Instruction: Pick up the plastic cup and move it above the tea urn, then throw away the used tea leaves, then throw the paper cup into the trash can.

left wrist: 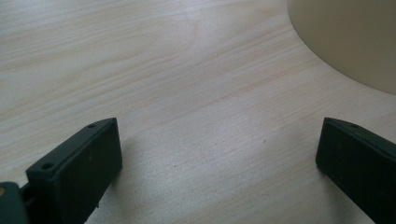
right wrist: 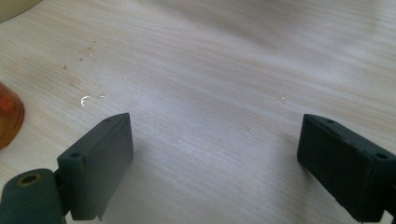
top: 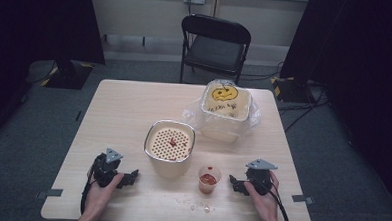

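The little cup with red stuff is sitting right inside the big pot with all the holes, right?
No. In the high view the little cup with red stuff stands on the table, beside the big pot with all the holes, not inside it.

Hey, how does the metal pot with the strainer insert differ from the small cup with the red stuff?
The metal pot is far larger than the small cup. The pot is shiny and opaque, with a perforated cream insert bearing a few red bits; the cup is clear plastic with red sauce at its bottom. The pot sits mid-table, the cup nearer the person, by the right gripper. Both stand upright, open-topped.
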Demonstrator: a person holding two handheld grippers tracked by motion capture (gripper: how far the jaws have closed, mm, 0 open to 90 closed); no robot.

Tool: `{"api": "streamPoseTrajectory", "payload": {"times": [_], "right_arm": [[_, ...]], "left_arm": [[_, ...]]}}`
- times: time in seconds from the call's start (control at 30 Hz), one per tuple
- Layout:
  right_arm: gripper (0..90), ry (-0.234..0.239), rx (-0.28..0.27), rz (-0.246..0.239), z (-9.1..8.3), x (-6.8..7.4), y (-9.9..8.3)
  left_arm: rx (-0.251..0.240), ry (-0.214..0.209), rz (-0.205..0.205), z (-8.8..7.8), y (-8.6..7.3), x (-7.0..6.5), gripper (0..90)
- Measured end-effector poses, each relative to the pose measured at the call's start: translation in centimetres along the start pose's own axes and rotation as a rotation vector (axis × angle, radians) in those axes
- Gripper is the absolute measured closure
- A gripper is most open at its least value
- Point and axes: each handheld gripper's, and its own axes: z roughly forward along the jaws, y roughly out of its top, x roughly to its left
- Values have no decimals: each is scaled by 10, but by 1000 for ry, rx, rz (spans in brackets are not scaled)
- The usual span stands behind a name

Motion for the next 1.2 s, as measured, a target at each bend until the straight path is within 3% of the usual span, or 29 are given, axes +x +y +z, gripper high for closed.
{"api": "streamPoseTrajectory", "payload": {"times": [0.03,0.27,0.83,0.93,1.0,1.2], "right_arm": [[142,1,-3,2,-1,1,0],[140,48,-1,-17,-8,9,1],[149,247,12,-111,-20,53,3],[151,262,13,-124,-20,58,4],[199,289,11,-129,-20,62,6],[216,371,-27,-138,-16,74,13]], "left_arm": [[0,0,0,0,0,0,0],[0,0,0,0,0,0,0],[0,0,0,0,0,0,0],[0,0,0,0,0,0,0],[0,0,0,0,0,0,0],[0,0,0,0,0,0,0]]}}
